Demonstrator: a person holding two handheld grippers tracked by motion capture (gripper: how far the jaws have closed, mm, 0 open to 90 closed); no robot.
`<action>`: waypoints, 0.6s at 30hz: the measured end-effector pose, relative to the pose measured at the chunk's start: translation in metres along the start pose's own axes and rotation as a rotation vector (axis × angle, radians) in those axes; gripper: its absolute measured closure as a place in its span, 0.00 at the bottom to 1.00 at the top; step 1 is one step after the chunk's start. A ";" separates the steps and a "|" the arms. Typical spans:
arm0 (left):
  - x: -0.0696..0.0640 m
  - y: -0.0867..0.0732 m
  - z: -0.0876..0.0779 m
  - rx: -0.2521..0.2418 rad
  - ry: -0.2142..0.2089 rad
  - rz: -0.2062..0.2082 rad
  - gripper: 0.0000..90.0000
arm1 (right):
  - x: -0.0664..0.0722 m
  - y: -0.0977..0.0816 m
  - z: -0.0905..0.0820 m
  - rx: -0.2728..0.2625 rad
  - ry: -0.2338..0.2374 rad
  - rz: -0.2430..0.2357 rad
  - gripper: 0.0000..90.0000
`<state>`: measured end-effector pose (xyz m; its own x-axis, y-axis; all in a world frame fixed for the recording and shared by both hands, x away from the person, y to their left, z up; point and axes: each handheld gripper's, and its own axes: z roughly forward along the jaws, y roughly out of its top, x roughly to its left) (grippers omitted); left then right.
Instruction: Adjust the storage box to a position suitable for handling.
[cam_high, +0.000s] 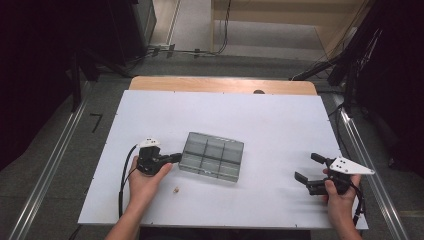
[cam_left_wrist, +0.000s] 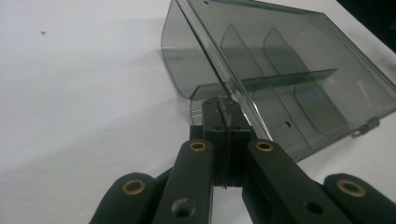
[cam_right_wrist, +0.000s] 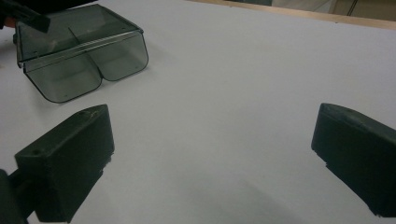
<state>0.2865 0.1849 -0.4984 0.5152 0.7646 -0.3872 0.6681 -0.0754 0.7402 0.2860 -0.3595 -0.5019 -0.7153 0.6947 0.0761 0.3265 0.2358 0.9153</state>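
My left gripper (cam_left_wrist: 223, 122) is clenched on the lid edge of the smoky plastic compartment box (cam_high: 212, 156) at desk centre. It looks light, stiff and slick. At four o'clock, my right gripper (cam_high: 311, 173) rests released.

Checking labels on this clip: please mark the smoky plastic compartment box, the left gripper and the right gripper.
compartment box (cam_high: 212, 156), high view, on its lid.
left gripper (cam_high: 176, 158), high view, at its closed jaw tips.
right gripper (cam_high: 309, 167), high view, between its open jaw tips.
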 end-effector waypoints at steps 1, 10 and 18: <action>-0.002 -0.001 0.000 0.001 -0.004 0.000 1.00 | 0.000 0.000 0.000 0.000 0.000 0.000 0.00; -0.015 -0.010 -0.002 -0.003 -0.034 0.002 1.00 | 0.001 0.001 0.001 0.018 0.010 -0.008 0.00; -0.024 -0.012 0.002 0.001 -0.041 0.015 1.00 | 0.003 0.005 -0.002 0.015 0.032 0.010 0.00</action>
<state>0.2674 0.1657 -0.4990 0.5465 0.7366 -0.3985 0.6607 -0.0869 0.7456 0.2846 -0.3577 -0.4964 -0.7315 0.6747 0.0984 0.3428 0.2392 0.9084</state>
